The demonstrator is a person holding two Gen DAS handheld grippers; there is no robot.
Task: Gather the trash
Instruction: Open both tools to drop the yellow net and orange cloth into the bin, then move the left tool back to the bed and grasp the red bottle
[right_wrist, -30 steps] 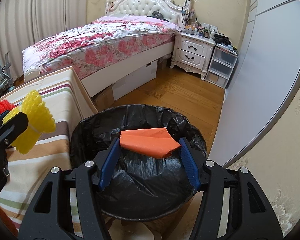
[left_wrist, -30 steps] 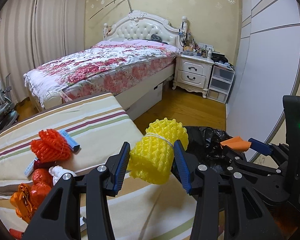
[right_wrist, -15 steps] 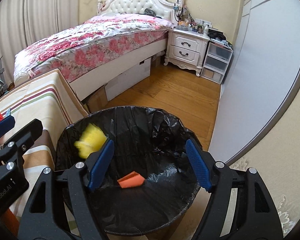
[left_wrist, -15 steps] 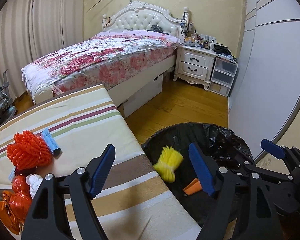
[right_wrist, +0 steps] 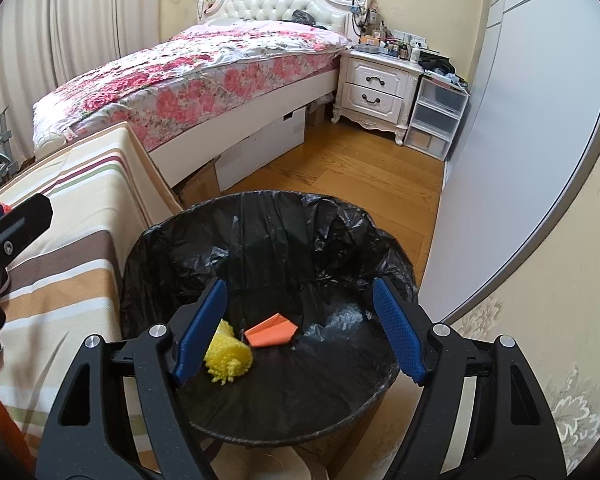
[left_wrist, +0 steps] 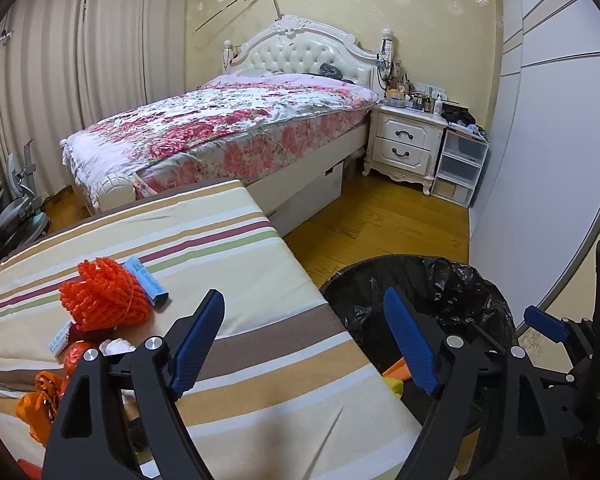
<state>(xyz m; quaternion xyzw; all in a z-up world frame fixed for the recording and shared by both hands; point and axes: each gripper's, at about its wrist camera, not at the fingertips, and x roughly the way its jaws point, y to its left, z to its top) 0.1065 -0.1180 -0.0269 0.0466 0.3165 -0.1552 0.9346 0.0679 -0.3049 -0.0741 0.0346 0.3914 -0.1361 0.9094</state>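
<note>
Bedroom, striped cloth surface (left_wrist: 240, 272) left, black-lined trash bin (right_wrist: 268, 216) right. Yellow foam net (right_wrist: 228, 354) and orange scrap (right_wrist: 271, 330) already at bin bottom. Both grippers spread, empty: right gripper (right_wrist: 300, 332) over bin, left gripper (left_wrist: 304, 344) nearer remaining orange foam net (left_wrist: 104, 296), lying far-left of it.

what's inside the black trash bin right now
Inside the bin, on the black liner: a yellow foam net and an orange folded paper, touching. The right gripper's left finger hides part of the net.
</note>
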